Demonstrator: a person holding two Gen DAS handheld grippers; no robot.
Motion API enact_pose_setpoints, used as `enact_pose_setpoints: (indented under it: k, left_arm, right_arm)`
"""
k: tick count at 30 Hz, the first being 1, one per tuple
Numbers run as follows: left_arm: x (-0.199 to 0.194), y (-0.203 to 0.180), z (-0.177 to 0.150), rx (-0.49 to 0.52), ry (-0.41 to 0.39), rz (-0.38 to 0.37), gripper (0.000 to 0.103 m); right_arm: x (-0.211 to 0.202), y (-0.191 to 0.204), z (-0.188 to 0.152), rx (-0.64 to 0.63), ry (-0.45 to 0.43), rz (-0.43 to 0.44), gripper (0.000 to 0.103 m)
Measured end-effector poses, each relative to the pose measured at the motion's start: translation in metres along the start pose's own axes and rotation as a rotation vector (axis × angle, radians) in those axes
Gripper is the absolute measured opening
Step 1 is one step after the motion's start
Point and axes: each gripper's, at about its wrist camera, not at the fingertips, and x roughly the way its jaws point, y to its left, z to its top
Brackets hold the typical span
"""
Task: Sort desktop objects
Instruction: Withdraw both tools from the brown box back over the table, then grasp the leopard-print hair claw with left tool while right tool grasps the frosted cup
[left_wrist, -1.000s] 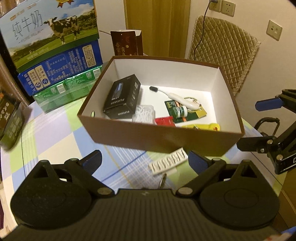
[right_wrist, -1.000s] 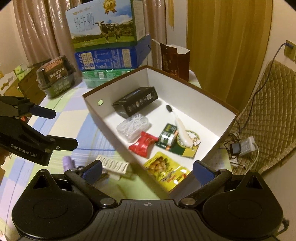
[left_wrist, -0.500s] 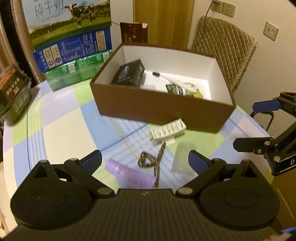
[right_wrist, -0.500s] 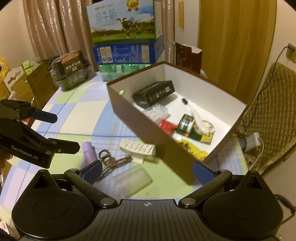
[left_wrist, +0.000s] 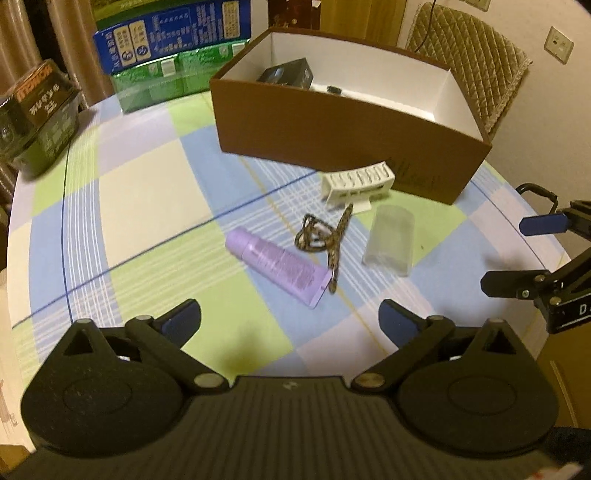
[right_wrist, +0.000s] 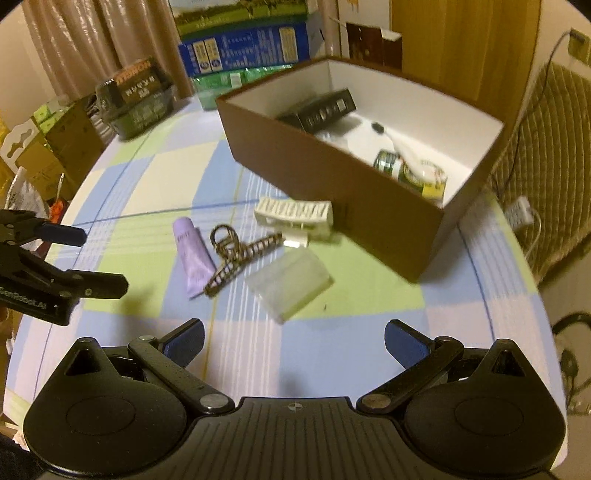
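Below, checked tablecloth (left_wrist: 147, 192); curtains (right_wrist: 74, 48) behind table.

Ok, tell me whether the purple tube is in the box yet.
Out. The purple tube lies flat on the tablecloth in front of the brown box, beside the hair claw.

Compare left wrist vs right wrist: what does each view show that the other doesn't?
Left wrist only: the right claw, open, at the frame's right edge.

Right wrist only: the left claw, open, at the left edge; the green tin and white toothbrush inside the brown box.

Both: the purple tube, patterned hair clip, white hair clip and clear case on the checked tablecloth, outside the box.
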Motion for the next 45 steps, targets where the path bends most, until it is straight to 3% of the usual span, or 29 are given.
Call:
enact_pose_setpoints:
  k: [8, 11, 22, 32, 45]
  left_arm:
    - [0.006, 0.005, -0.013, -0.022, 0.026, 0.038, 0.102]
    - [0.007, 0.009, -0.017, -0.049, 0.023, 0.018, 0.102]
    - [0.021, 0.016, -0.022, -0.095, 0.048, 0.055, 0.101]
    - [0.039, 0.019, -0.018, -0.133, 0.062, 0.061, 0.094]
    - [0.069, 0.025, 0.000, -0.154, 0.086, 0.064, 0.093]
  right_arm:
    - [0.011, -0.001, -0.015, 0.092, 0.002, -0.028, 0.101]
    - [0.014, -0.002, -0.019, 0.101, -0.013, -0.035, 0.101]
    - [0.026, -0.003, -0.025, 0.117, -0.003, -0.017, 0.101]
    - [0.041, 0.001, -0.025, 0.030, -0.021, 0.009, 0.101]
    - [0.067, -0.005, 0.002, -0.089, -0.065, 0.028, 0.101]
